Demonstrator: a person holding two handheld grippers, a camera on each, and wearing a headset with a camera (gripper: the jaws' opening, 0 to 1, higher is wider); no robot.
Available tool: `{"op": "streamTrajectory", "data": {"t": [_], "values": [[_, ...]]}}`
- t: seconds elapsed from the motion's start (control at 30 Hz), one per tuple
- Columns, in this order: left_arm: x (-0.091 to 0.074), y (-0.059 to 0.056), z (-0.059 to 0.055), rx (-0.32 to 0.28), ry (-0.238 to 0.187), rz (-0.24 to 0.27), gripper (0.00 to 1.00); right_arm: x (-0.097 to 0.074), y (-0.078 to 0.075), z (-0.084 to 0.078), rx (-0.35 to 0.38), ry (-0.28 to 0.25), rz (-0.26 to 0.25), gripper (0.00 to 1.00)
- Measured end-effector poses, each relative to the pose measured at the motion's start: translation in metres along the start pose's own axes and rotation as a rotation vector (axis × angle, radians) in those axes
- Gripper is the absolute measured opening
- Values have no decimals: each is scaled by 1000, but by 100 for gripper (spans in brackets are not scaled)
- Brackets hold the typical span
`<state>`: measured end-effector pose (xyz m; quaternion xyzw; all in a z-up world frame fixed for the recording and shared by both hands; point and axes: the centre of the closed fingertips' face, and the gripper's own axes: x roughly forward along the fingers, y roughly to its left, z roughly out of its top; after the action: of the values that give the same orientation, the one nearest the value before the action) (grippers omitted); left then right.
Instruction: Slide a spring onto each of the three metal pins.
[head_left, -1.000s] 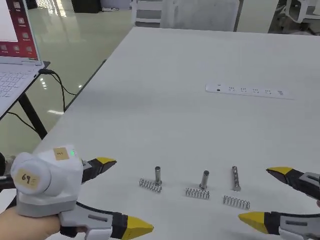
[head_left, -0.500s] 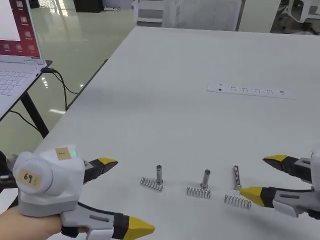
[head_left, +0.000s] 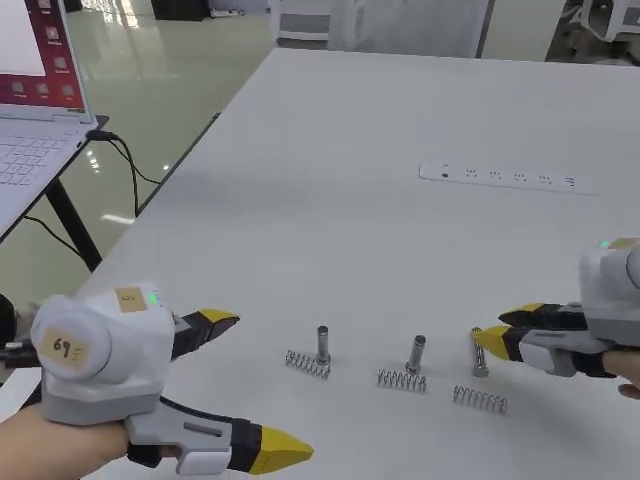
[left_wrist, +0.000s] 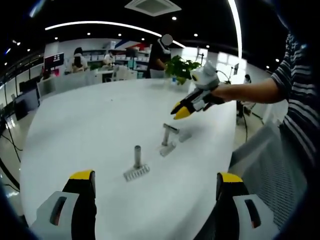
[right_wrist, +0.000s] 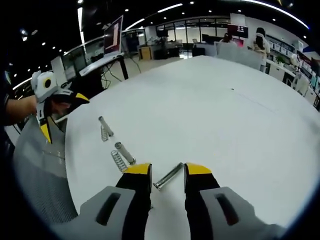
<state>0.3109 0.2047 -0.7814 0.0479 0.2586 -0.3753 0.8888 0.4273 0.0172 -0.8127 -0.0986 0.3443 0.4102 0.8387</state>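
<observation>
Steel, slim and upright, the right-most metal pin (head_left: 478, 352) stands low and right of centre in the head view. My right gripper (head_left: 507, 327) reaches in from the right edge with its yellow-tipped jaws either side of that pin. In the right gripper view the pin slants up between the two tips with a sliver of white showing on each side, so the jaws are narrowed but parted and pinch nothing. A small coiled wire spring (head_left: 480, 400) lies flat on the white counter (head_left: 400, 130), just below that pin in the frame.

Leftward along the same row comes the middle metal pin (head_left: 415, 352), with a second coiled spring (head_left: 402, 380) at its foot. Next is the left-most metal pin (head_left: 323, 342), with a third coiled spring (head_left: 307, 363) lying against or just beside its base.

My left gripper (head_left: 248, 385) sits in the lower left corner, its jaws spread wide with nothing between them, well apart from the pins. Toward the upper right lies a long white power strip (head_left: 505, 180). An open laptop (head_left: 30, 100) sits at the upper left, off the counter's edge.
</observation>
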Motion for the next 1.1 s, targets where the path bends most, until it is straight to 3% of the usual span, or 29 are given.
{"op": "streamTrajectory", "data": {"t": [0.17, 0.53, 0.73, 1.1], "values": [[-1, 1, 0, -5, 4, -4, 98, 8, -1, -8, 92, 44, 1, 17], [0, 2, 0, 3, 10, -8, 97, 26, -6, -19, 142, 134, -41, 13], [0, 1, -1, 1, 11, -10, 97, 31, -11, -25, 116, 182, -81, 11], [0, 0, -1, 1, 16, -15, 97, 35, -7, -28, 57, 209, -83, 5]]}}
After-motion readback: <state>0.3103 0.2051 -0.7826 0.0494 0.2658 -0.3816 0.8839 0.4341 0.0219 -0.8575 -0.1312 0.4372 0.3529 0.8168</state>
